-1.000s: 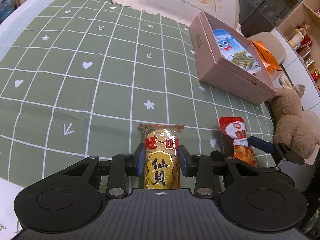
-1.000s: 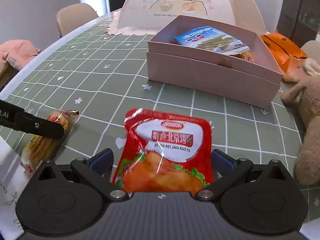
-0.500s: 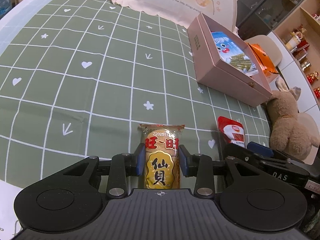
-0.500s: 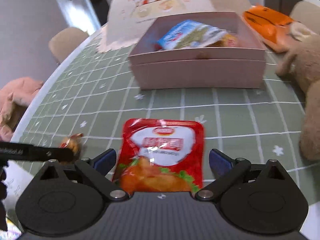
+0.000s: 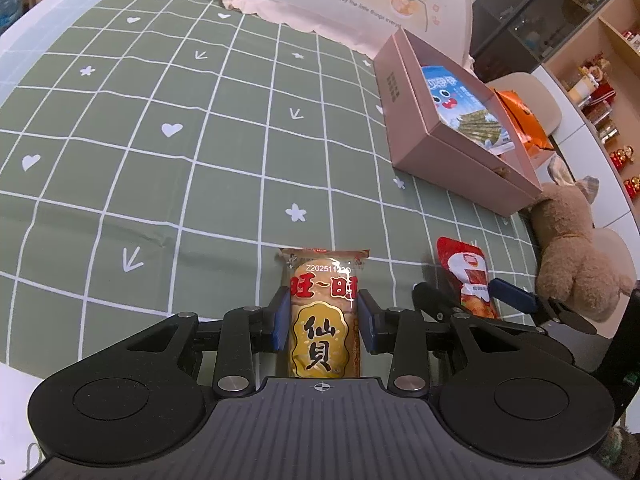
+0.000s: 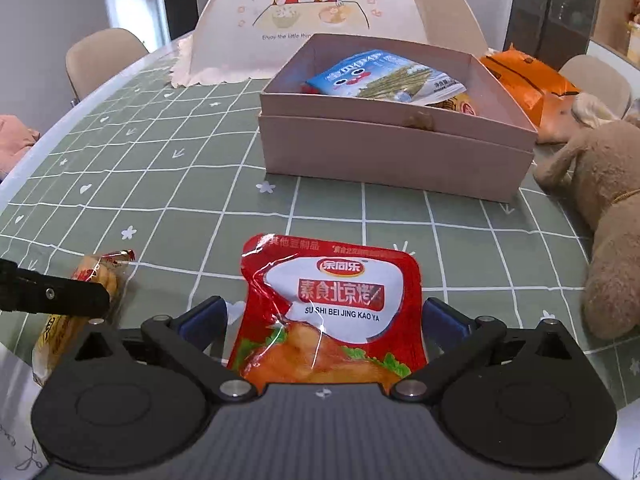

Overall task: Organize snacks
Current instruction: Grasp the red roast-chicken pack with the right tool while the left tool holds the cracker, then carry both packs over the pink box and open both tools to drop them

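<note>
Left gripper (image 5: pixel 323 322) is clamping the glossy golden cracker packet (image 5: pixel 322 312); right gripper (image 6: pixel 325 318) is straddling the crinkled red foil pouch (image 6: pixel 330 312), pads seemingly apart; open checked green tablecloth (image 5: pixel 160 160) ahead.

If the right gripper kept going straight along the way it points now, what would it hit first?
The right gripper already straddles the red snack pouch; past that, bare green tablecloth comes first, likely before the pink box, though depth is unclear.

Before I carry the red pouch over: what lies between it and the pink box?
In the right wrist view, only bare green checked tablecloth lies between the red pouch and the pink box.
</note>
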{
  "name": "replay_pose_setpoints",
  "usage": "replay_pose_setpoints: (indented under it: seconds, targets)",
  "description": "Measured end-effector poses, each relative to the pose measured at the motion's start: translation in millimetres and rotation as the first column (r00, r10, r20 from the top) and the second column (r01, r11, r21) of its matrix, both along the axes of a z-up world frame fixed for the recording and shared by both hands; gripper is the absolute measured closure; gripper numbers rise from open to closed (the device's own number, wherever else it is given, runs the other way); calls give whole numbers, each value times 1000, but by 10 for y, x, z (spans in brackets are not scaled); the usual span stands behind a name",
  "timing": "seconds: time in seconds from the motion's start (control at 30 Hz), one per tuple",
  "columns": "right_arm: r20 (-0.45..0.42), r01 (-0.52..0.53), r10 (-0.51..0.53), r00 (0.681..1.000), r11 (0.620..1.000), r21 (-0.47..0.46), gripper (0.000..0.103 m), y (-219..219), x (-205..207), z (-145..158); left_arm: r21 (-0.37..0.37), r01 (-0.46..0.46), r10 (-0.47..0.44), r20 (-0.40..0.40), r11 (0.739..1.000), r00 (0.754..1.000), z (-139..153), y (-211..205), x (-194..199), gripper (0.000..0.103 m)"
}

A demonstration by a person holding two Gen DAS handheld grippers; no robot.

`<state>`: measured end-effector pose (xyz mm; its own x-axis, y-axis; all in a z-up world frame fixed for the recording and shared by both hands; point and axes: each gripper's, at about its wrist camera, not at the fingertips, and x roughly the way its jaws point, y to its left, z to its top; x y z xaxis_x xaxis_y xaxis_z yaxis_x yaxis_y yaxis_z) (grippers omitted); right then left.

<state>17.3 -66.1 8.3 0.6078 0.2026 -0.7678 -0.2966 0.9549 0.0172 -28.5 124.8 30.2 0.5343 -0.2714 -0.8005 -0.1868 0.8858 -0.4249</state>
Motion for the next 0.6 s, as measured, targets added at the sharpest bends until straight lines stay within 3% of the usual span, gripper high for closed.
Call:
replay_pose_setpoints:
  seconds: [0.13,0.2,0.27,0.3,0.37,0.47,0.6]
  targets:
    - [-10,-12,13,1000,998,58,0,-123,-7,31,-7,-1,1,-1,1000,1000,-3,11,-2,63]
    - [-20,-29,30,999,999,44,2,-136,-8,39,-8,-2,2,-4,1000,1000,0,12,4,63]
    - [-19,-50,50,999,999,1,18,-123,-28,74,-4,2,-2,-4,1000,1000,-2,9,-1,63]
    - [-27,-65,65,998,998,-5,20,-133,-35,101,-1,4,-4,-5,1000,1000,-1,3,4,63]
    - [-50,-78,78,996,997,7,35,-177,-49,152,9,8,-8,-7,1000,1000,5,-22,15,63]
    - [-46,-87,86,995,996,0,44,-247,-116,254,34,21,-21,-11,999,1000,15,-69,48,63]
    - [-8,-59,60,998,998,36,46,-469,-171,519,98,62,-61,-14,993,998,37,-175,84,63]
